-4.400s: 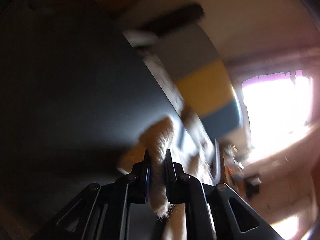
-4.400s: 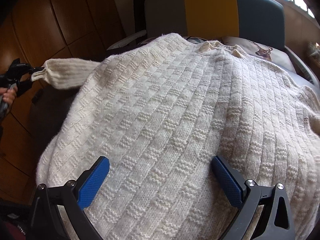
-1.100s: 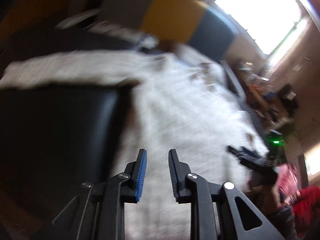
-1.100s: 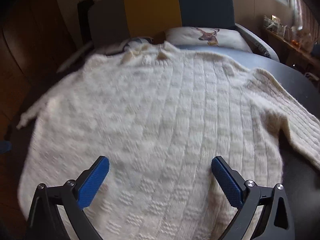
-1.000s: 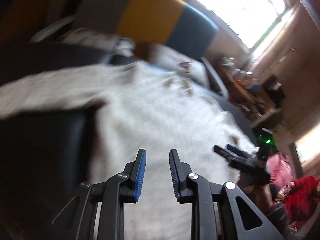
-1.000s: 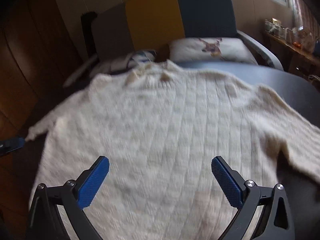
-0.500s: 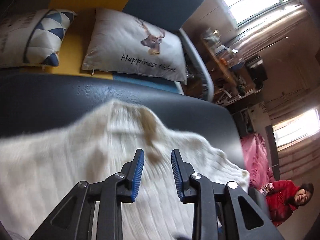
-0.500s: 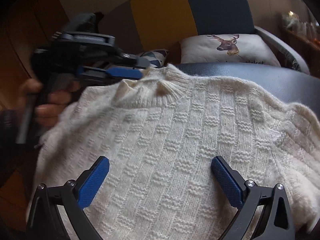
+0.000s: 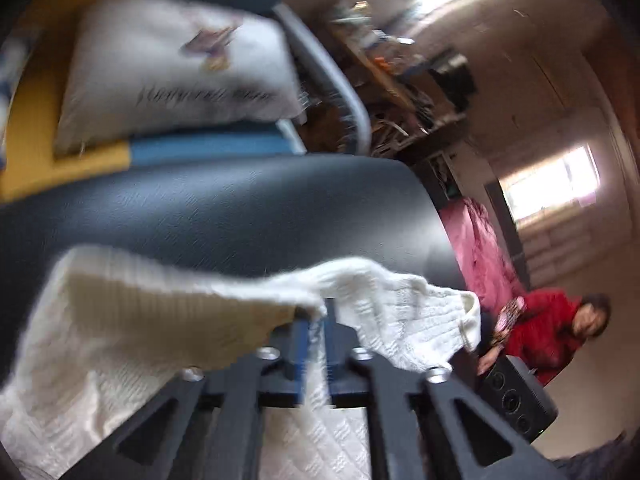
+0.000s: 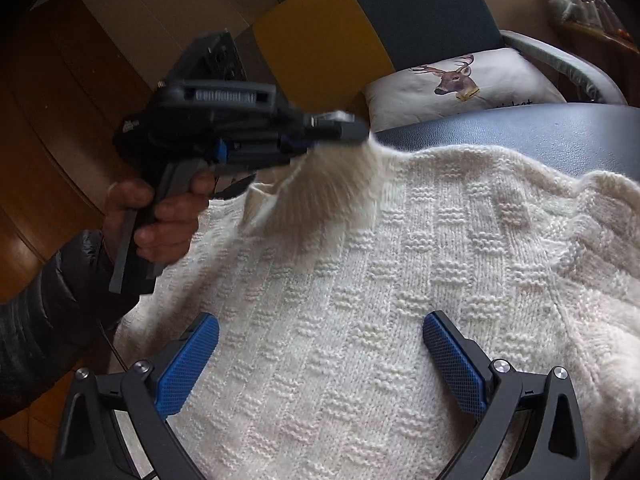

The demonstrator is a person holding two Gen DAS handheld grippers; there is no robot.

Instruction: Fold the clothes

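Cream knit sweater (image 10: 400, 288) lies spread on the dark leather-look table top (image 10: 540, 136), basket-weave blocks, filling most of the right wrist view. Far left there: my dark puffer sleeve (image 10: 44, 316) and my left hand (image 10: 160, 216) wrapped round the handle of my left gripper (image 10: 344, 130). Raised lettering on top of its body, too blurred to read. Its tips are pinched together on the ribbed collar area of the sweater, and that bit of knit is lifted off the table in a peak, motion-blurred. Left wrist view agrees: left gripper (image 9: 316, 332) fingers nearly touching, cream fabric caught between the blue pads (image 9: 300, 344), ribbed edge draped to the left, a sleeve cuff (image 9: 470, 324) hanging off to the right.

My right gripper (image 10: 320, 356) sits low over the sweater body, fingers spread wide, blue textured pads (image 10: 452, 360) well apart, nothing between them but flat knit below; cannot tell whether they touch it.

Behind the table: chair with a yellow and teal back (image 10: 360, 36), white cushion (image 10: 460, 80) with a deer head print. Script below the deer is cut off by the table edge in the right view; in the left view the cushion (image 9: 172, 76) shows a line of script, blurred, unreadable. Far right in left view, a person in red (image 9: 548, 336) sits in the background.
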